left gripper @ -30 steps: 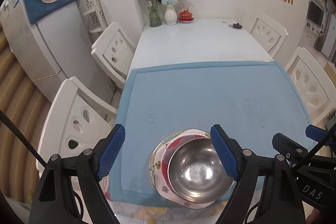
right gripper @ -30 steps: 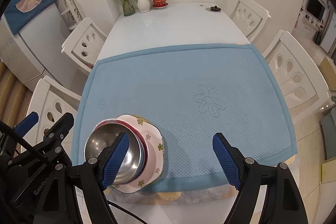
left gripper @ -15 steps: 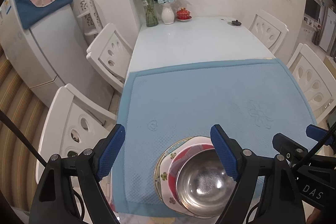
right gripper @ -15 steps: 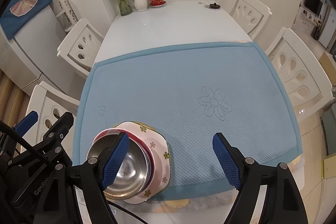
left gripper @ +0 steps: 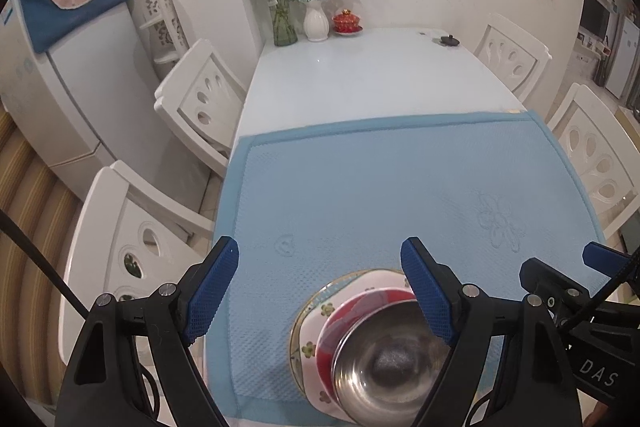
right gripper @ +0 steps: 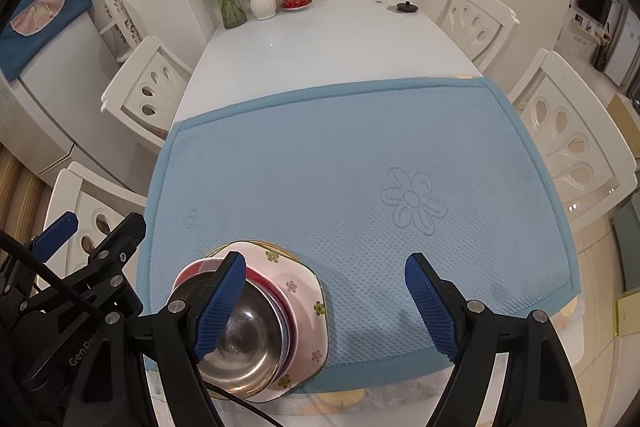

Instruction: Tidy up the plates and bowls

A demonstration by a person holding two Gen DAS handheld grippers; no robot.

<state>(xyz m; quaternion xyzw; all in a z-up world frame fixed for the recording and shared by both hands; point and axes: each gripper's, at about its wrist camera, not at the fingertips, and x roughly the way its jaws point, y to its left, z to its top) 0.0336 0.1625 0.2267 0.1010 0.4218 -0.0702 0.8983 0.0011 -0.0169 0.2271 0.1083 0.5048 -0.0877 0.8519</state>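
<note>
Spread over the near half of the white table (right gripper: 320,39): a blue mat (right gripper: 320,163), bare except at its near left corner. Stacked there, close to the near edge: a gold-rimmed plate (left gripper: 298,323) at the bottom, a floral white plate (right gripper: 298,293) on it, then a red bowl (left gripper: 348,315), then a steel bowl (right gripper: 248,339) nested on top. Judged nearly or fully done: every dish in view gathered into one pile, largest under smallest, nothing loose on the mat. Possibly left: squaring the pile, since the bowls sit off-centre toward the near left. Left gripper (left gripper: 320,291) spread wide, holding nothing, above the stack. Right gripper (right gripper: 326,303) likewise released and empty, its left finger over the steel bowl, contact impossible to tell.
</note>
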